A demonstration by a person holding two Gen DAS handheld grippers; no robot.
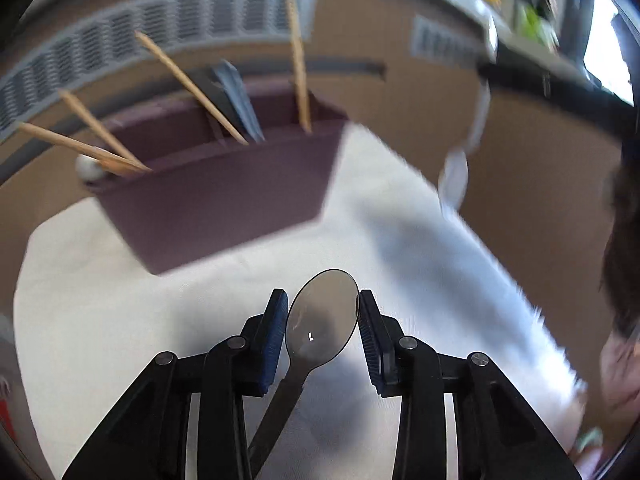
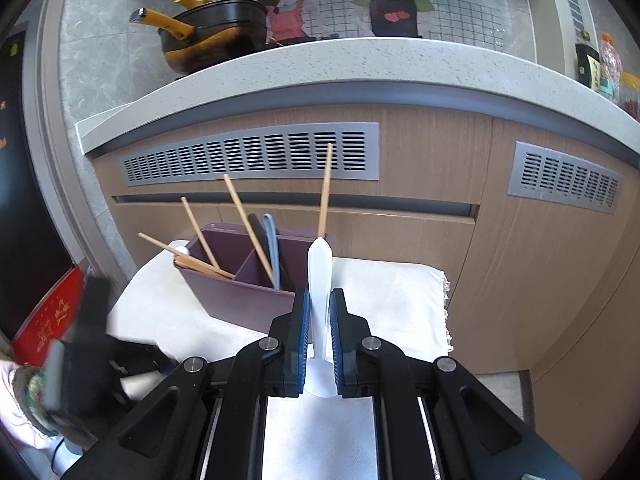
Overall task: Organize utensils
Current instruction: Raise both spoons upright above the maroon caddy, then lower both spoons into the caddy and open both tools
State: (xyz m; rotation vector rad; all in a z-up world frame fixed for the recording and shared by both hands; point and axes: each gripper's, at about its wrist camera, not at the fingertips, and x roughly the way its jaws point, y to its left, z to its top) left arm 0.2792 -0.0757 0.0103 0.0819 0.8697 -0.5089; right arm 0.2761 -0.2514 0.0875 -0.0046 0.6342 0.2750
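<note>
Four wooden chopsticks [image 2: 250,232] stand tilted in a dark purple utensil holder [image 2: 240,300] that sits on a white cloth [image 2: 400,300] covering the table. A divider splits the holder into compartments: two chopsticks lean out of the left one beside a small white rounded object [image 2: 181,250], while a third shares the middle one with a black handle [image 2: 256,228] and a grey-blue handle [image 2: 270,232]. The fourth stands nearly upright at the holder's right end. Seen from the left wrist, the left claw [image 1: 322,320] has its blue pads partly spread, with the bowl of a dark translucent spoon [image 1: 322,318] pinched between them above the cloth, short of the holder. Seen from the right wrist, the right claw [image 2: 319,320] is pressed together on a white plastic utensil [image 2: 319,280], its tip pointing towards the holder's right end. Behind stands a wooden cabinet [image 2: 440,220] with grey vents.
</note>
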